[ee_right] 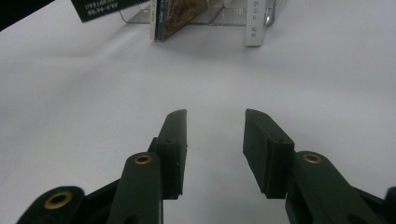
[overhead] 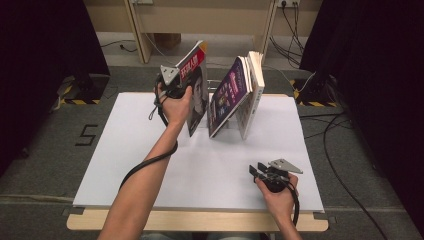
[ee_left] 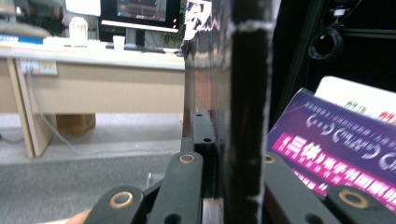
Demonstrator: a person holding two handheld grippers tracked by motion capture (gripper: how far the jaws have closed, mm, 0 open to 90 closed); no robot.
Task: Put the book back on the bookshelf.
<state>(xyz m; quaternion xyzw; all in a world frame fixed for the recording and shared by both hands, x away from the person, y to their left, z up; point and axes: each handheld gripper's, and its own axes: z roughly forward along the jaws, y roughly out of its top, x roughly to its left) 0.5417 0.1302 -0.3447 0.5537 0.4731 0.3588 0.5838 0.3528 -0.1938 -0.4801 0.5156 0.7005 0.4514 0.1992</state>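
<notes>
One fixed overhead camera, two riding on the hand-held grippers

The high view looks forward and down on the white rectangular tabletop [overhead: 150, 170]; the left gripper view sits hard against a glossy dark-covered book [ee_left: 233, 93]; the right gripper view skims low toward the leaning purple-covered book [overhead: 227, 95], which all views share

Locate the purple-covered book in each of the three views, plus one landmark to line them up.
High view: the purple book leans right, upper centre, against the white book.
Left gripper view: lower right, right of the black magazine clamped in the left gripper.
Right gripper view: probably the edge-on book at top centre; the cover is not visible.
Shared landmark: the white book.
</notes>
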